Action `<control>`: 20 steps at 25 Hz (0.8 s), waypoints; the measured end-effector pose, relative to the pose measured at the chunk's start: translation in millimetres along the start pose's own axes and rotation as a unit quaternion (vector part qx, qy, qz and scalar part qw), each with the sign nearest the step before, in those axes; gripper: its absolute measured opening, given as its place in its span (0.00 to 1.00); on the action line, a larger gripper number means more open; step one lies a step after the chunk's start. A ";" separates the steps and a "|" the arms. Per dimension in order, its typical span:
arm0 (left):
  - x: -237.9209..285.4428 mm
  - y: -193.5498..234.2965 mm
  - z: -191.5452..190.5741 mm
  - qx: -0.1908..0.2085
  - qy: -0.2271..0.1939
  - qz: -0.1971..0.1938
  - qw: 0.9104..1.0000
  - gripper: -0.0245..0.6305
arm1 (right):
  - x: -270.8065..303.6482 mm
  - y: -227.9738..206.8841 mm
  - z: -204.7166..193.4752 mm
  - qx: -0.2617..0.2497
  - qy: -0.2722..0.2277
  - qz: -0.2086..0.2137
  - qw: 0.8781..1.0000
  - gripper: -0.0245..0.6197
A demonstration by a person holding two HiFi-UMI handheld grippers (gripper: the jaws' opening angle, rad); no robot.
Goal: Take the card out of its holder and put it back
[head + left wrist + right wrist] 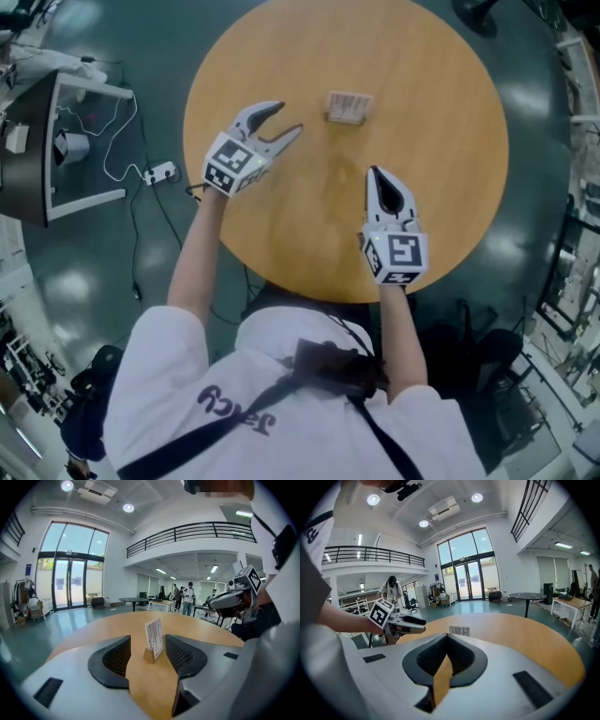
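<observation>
I've got the left gripper lined up on the card, jaws spread wide and touching nothing. The card stands upright in its little wooden holder toward the far side of the bench, just ahead of the jaws and framed in their gap. I reckon that's so I can close on its two faces and lift it straight out. The right gripper sits nearer me, jaws pressed together and empty, tips aimed toward the holder, probably ready to steady the base. Both forearms reach out over the near edge, grippers tilted a little downward
</observation>
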State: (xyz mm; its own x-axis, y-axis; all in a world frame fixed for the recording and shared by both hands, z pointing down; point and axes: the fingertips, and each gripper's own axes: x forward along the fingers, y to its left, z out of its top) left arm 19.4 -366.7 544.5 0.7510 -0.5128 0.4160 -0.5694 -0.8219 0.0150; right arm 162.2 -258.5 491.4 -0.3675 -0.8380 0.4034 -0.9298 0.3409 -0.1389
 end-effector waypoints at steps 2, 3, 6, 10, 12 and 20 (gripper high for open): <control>14.7 0.9 -2.4 0.013 0.009 -0.021 1.000 0.41 | 6.9 -6.9 0.3 0.000 0.004 0.003 1.000 0.07; 22.4 0.2 -0.7 0.014 0.006 -0.035 0.999 0.41 | 10.3 -11.2 1.2 0.001 0.005 0.003 1.000 0.07; 42.7 -3.3 10.6 0.004 -0.016 -0.086 0.996 0.41 | 20.7 -20.5 6.6 0.001 0.006 0.003 1.000 0.07; 65.6 -7.7 20.9 0.009 -0.021 -0.119 0.993 0.41 | 24.6 -29.0 10.8 0.003 0.010 -0.004 1.000 0.07; 77.7 -12.3 22.1 0.009 -0.022 -0.135 0.991 0.41 | 26.0 -33.8 9.6 0.004 0.012 -0.003 1.000 0.07; 111.7 -28.9 27.8 0.001 -0.032 -0.196 0.980 0.40 | 27.8 -46.3 11.6 0.023 -0.001 -0.006 1.000 0.07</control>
State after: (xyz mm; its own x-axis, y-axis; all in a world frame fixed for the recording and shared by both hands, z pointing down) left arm 129.1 -407.1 565.2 0.9312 -0.1716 0.3215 -0.2321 -0.9594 0.1603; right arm 194.8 -302.5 498.5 -0.3568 -0.8428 0.4030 -0.9339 0.3111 -0.1764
